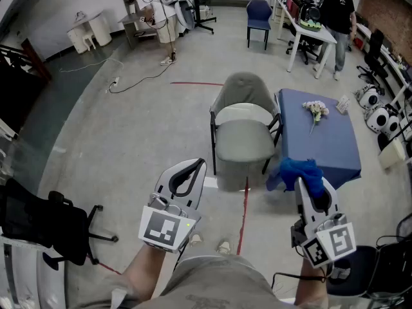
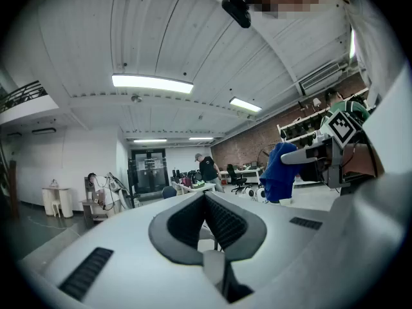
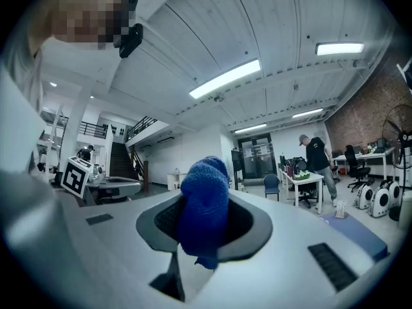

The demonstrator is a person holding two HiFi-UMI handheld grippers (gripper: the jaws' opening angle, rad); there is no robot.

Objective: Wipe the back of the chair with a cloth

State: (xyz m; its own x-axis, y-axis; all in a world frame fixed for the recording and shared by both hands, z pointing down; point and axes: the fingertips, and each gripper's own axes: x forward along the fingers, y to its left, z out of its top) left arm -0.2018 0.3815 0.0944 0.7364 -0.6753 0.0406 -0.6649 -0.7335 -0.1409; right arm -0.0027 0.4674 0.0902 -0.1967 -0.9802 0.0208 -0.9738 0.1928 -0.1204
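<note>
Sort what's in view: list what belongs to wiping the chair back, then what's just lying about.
For the job:
- blue cloth, clamped in the right hand-held gripper
- grey chair
- left hand-held gripper, shut and empty

Lying about:
- blue-covered table with flowers
- blue chair
- black office chair
- floor cable

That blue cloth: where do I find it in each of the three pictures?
Head view: blue cloth lower right, in the right gripper's jaws.
Left gripper view: right of centre, hanging from that gripper.
Right gripper view: centre, between the jaws.
Shared landmark: standing person in black.
</note>
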